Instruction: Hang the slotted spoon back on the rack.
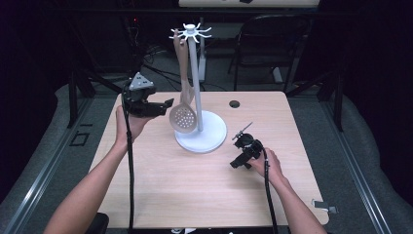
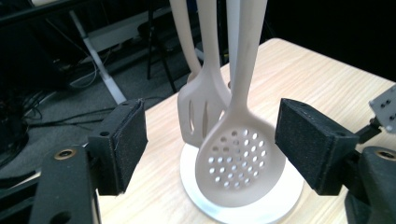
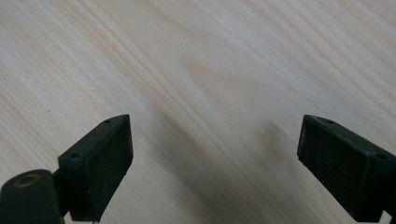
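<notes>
The worktop (image 1: 160, 195), a pale wood-grain table, is carrying everything here, with a small round hole (image 1: 234, 104) sitting close to its far edge. Near the middle of the far half, the white utensil stand (image 1: 200, 132) is resting on its round base, its pole rising upright to a crown of hooks (image 1: 190, 31).

A beige perforated spoon (image 1: 183, 117) is hanging from one of those hooks by its long handle, its round holed bowl dangling just above the stand's base on the side toward the left edge. In the left gripper view a beige slotted spatula (image 2: 201, 109) is hanging right behind the spoon (image 2: 239, 161), over the same base.

The left gripper (image 1: 168, 105) is being held up off the worktop near the far left corner, pointing level toward the spoon and sitting just beside it. Its jaws are standing wide apart, gripping nothing; in the left gripper view the spoon's bowl is showing between the two black pads, beyond them and clear of both.

The right gripper (image 1: 238, 138) is lying low toward the right edge, well apart from the stand's pole, near the base. Its jaws are gaping wide over bare wood, holding nothing.
</notes>
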Action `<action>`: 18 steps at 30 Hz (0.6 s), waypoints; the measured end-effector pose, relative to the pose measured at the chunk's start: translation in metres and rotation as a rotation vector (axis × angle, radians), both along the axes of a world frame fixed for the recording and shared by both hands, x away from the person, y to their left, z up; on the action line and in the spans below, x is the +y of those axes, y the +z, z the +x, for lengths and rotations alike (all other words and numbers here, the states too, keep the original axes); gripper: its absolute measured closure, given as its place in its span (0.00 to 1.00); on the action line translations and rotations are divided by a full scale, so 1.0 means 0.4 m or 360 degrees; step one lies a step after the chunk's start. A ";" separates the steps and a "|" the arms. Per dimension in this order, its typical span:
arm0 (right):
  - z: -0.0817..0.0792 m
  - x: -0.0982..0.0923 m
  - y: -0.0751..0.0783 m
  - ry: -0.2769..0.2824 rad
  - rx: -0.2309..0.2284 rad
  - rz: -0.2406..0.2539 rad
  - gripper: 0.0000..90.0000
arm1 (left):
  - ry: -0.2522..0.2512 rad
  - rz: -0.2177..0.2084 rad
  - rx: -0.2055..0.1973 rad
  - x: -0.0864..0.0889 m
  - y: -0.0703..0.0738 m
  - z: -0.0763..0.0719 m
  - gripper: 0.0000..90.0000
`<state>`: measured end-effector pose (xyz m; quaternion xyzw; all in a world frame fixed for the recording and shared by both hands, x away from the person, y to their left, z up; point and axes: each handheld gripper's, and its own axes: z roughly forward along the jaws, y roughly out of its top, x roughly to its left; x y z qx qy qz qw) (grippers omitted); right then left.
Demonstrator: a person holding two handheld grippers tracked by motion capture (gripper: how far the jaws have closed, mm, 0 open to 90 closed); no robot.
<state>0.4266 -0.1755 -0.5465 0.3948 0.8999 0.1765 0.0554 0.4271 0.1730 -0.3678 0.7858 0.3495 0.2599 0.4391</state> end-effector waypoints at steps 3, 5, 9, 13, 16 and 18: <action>0.001 -0.001 0.003 0.0009 -0.0001 -0.0016 0.11 | 0.0008 -0.0003 0.0018 0.010 -0.017 -0.010 0.25; 0.000 -0.001 0.003 0.0009 -0.0001 -0.0013 0.11 | 0.0012 0.0004 0.0037 0.015 -0.031 -0.018 0.24; 0.000 -0.001 0.004 0.0011 -0.0002 -0.0020 0.11 | 0.0023 0.0036 0.0073 0.028 -0.059 -0.032 0.22; 0.000 -0.001 0.004 0.0007 0.0003 -0.0016 0.11 | 0.0046 0.0038 0.0107 0.046 -0.086 -0.042 0.20; 0.000 0.000 0.004 0.0009 -0.0002 -0.0020 0.11 | 0.0064 0.0038 0.0132 0.060 -0.107 -0.049 0.20; 0.000 -0.001 0.003 0.0008 0.0000 -0.0016 0.11 | 0.0075 0.0037 0.0156 0.068 -0.123 -0.054 0.19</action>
